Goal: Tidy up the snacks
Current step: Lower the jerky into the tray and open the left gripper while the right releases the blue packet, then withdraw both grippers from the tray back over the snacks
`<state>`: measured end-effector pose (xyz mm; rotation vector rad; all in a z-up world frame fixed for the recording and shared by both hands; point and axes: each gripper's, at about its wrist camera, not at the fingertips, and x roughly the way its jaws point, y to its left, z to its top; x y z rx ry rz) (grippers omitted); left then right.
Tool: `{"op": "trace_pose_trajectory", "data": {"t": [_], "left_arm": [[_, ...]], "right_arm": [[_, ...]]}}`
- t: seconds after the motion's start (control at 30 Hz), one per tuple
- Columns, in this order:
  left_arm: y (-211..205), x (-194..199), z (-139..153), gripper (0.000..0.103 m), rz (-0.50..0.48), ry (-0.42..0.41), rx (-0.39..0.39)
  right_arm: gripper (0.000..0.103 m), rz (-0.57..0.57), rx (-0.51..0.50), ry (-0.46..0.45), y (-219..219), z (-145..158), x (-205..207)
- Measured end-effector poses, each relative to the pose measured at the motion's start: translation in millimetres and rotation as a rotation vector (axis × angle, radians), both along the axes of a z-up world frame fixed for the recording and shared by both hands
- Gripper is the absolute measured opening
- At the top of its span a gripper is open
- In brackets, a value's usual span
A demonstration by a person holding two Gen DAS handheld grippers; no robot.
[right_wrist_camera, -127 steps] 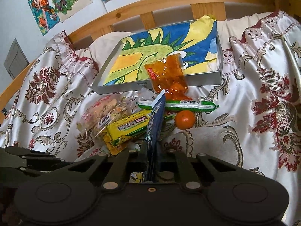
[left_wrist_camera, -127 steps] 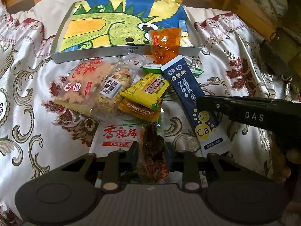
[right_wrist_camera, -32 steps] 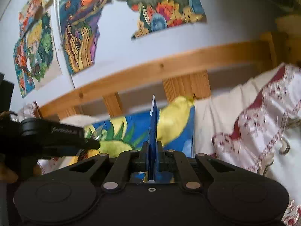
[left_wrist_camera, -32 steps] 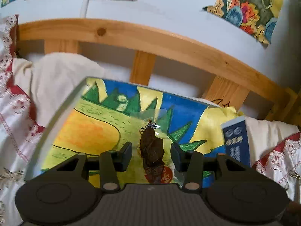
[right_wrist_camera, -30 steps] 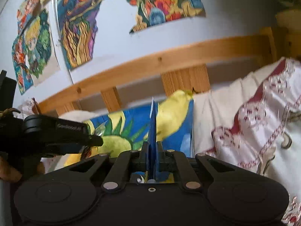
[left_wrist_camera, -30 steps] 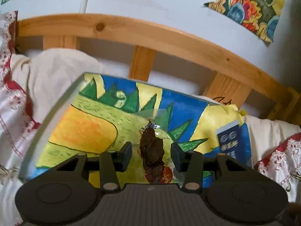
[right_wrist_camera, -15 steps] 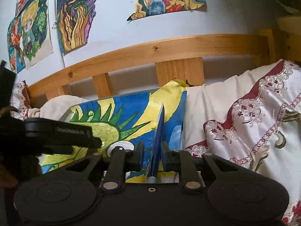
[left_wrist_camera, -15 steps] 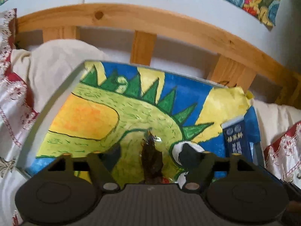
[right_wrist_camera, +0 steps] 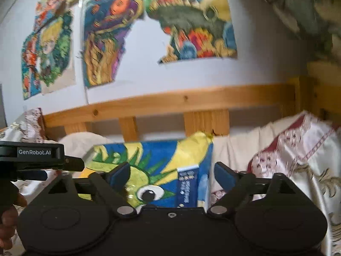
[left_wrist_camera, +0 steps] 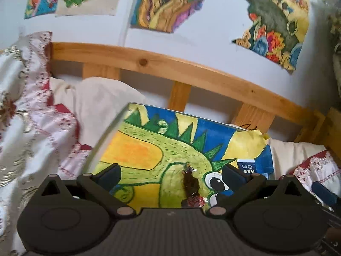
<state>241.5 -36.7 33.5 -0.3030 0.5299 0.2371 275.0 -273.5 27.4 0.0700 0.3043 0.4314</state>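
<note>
We look at a white wall (right_wrist_camera: 149, 72) hung with bright, ragged-edged paintings (right_wrist_camera: 194, 21) — several side by side, their colours strong against the paint. Below them runs a pale wooden bed rail (left_wrist_camera: 191, 72) on short upright slats (right_wrist_camera: 205, 123), with knots showing in the grain. We see the bed draped in a glossy cream bedspread (right_wrist_camera: 298, 149) patterned in dark red and gold — soft daylight falls across it all.

We look forward from both wrists, low and close over the tray (left_wrist_camera: 170, 149) (right_wrist_camera: 153, 155), sharing it, the headboard (left_wrist_camera: 191, 72) (right_wrist_camera: 170, 100) and posters (left_wrist_camera: 275, 15) (right_wrist_camera: 191, 21).
</note>
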Motion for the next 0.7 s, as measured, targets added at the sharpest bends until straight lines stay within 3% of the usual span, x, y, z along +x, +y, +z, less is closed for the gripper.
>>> {"op": "trace_pose_trajectory", "data": {"t": [0.13,0.47,0.7], "left_arm": [[9.5,-31.4,9.1,0.102,0.023,-0.025,-0.01],[21.1,-118.5,20.8,0.103,0.056,-0.076,0.074],[33.2,-169.0,17.0,0.103,0.067,-0.07,0.04]], "right_arm": [[0.102,0.021,-0.01,-0.059,0.7,14.1,-28.9],[0.102,0.026,-0.047,-0.104,1.3,30.2,-94.7],[0.102,0.046,-0.056,-0.089,5.3,32.5,-143.4]]}}
